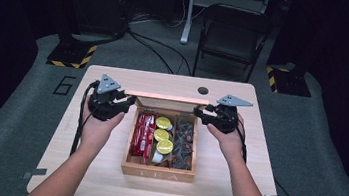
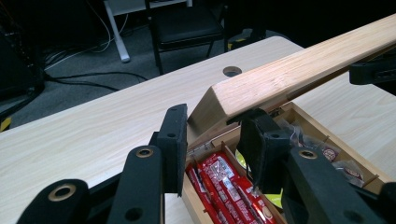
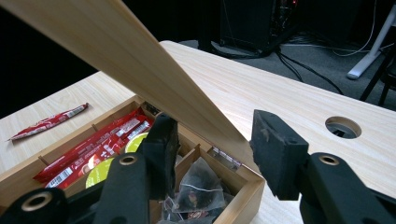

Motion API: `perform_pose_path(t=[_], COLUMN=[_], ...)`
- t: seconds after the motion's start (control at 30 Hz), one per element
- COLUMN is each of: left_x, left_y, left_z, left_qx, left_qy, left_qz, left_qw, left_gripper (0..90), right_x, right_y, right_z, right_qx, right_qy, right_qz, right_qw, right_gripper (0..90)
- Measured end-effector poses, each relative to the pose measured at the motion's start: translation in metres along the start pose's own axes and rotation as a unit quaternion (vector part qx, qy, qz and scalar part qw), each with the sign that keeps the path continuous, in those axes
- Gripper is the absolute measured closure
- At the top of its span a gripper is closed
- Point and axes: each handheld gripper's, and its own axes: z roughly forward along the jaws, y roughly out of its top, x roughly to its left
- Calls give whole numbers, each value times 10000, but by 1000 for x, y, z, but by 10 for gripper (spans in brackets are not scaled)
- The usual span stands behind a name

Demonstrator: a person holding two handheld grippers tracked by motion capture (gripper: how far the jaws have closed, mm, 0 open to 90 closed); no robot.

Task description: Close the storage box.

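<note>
A wooden tea box [image 1: 157,172] stands in the middle of the table with its lid [image 1: 167,97] raised at a slant. Inside lie red packets [image 1: 143,134], yellow round pods [image 1: 163,134] and dark tea bags [image 1: 184,142]. My left gripper [image 1: 129,101] is at the lid's left end; in the left gripper view the jaws [image 2: 215,135] are shut on the lid's corner [image 2: 224,100]. My right gripper [image 1: 199,113] is at the lid's right end. In the right gripper view the lid [image 3: 140,65] runs between the jaws [image 3: 217,140], with a narrow gap at the right pad [image 3: 275,149].
A loose red packet [image 3: 46,122] lies on the table beside the box. A round cable hole [image 1: 203,90] sits in the table behind the lid. A dark folding chair [image 1: 230,34] and floor cables stand beyond the far edge.
</note>
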Motion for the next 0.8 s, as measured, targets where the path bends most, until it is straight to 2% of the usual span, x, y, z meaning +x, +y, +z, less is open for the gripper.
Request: perform_pose_path(t=[0.37, 0.8], left_x=[3, 1], left_y=[5, 2], left_z=[3, 1], left_qx=[21, 15], left_qy=[8, 7], left_qz=[-79, 4], left_qw=[10000, 10000], left_gripper=[624, 625], right_x=[1, 22], right_y=[11, 36], right_z=[-7, -34], right_qx=[-8, -14], right_qy=[82, 48], right_qz=[-5, -201], right_qw=[10000, 9998], right_gripper=[513, 519])
